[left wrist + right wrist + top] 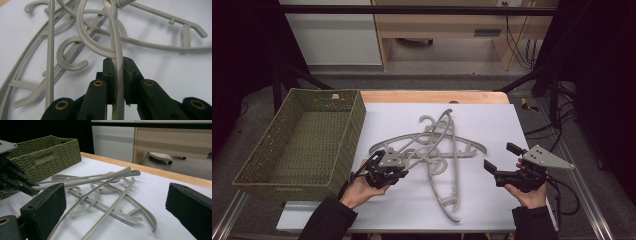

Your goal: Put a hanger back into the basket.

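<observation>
A tangle of grey plastic hangers [447, 165] lies in the middle of the white mat [492, 120]. My left gripper [402, 170] is at the heap's left end, shut on one arm of a grey hanger [427, 137] that slants up to the far right, its far end raised above the others. In the left gripper view the pads pinch that hanger's thin bar [117, 50] between them at the left gripper [117, 66]. My right gripper [502, 156] is off to the right of the heap, open, with nothing between its jaws. The right gripper view looks over the heap [112, 202] and the raised hanger [100, 178].
A green woven basket [357, 125] stands at the mat's left side, with nothing visible inside it; its wall [50, 155] is seen beyond the hangers. The wooden table edge [437, 96] runs along the far side. Dark frame bars stand left and right.
</observation>
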